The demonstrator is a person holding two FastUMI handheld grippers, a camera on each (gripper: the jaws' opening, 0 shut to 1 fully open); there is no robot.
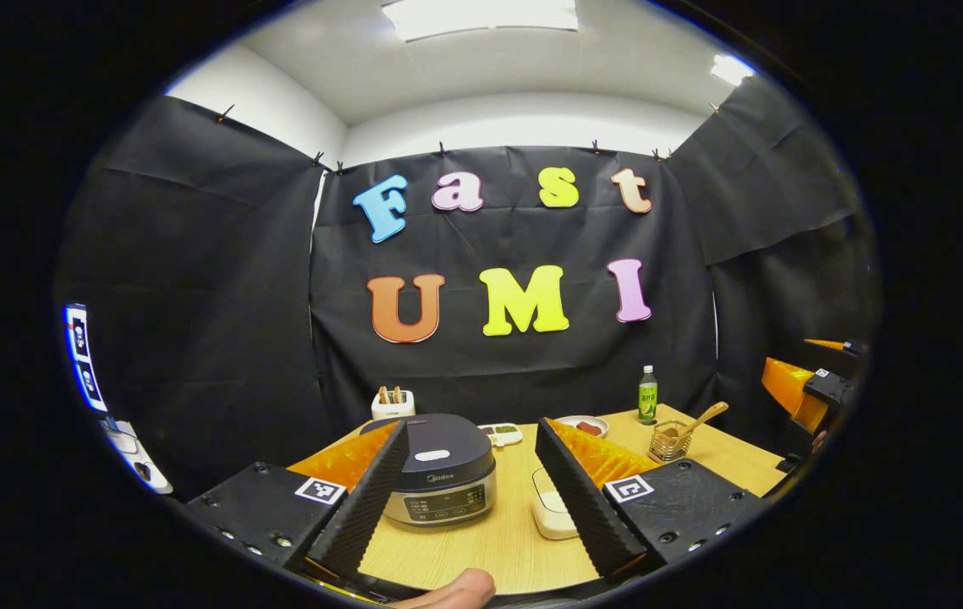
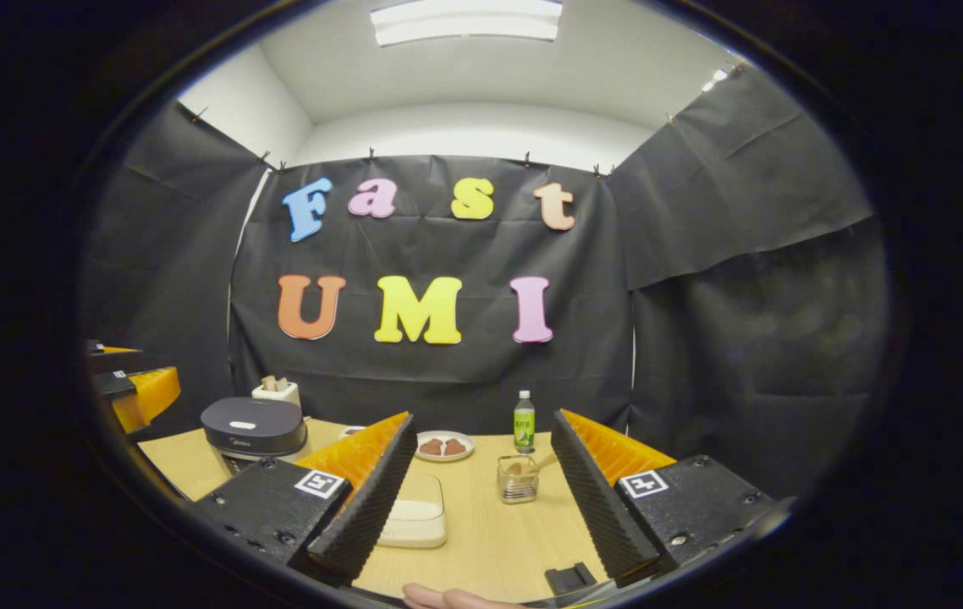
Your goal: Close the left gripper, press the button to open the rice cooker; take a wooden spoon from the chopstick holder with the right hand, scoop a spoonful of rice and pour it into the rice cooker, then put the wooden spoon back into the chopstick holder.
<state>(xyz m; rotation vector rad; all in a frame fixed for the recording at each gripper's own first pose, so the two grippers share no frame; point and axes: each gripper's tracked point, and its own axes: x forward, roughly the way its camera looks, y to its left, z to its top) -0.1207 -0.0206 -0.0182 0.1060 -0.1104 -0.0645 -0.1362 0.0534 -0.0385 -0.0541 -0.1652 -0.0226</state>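
Note:
The dark rice cooker (image 1: 439, 478) stands lid down on the wooden table (image 1: 490, 541), straight ahead of my left gripper (image 1: 471, 430), which is open and held back from it. A clear box of white rice (image 1: 553, 507) lies just right of the cooker. At the right, a wire chopstick holder (image 1: 669, 440) has the wooden spoon (image 1: 706, 416) leaning in it. My right gripper (image 2: 482, 419) is open and holds nothing; the chopstick holder (image 2: 518, 480) with the spoon (image 2: 532, 463) sits between its fingers farther off, the rice box (image 2: 415, 512) at its left finger, the cooker (image 2: 253, 427) far left.
A green bottle (image 2: 524, 421) and a plate (image 2: 444, 447) with brown pieces stand at the table's back. A white holder (image 1: 393, 404) sits behind the cooker, with a small white device (image 1: 500, 433) beside it. A small black part (image 2: 570, 578) lies at the near edge.

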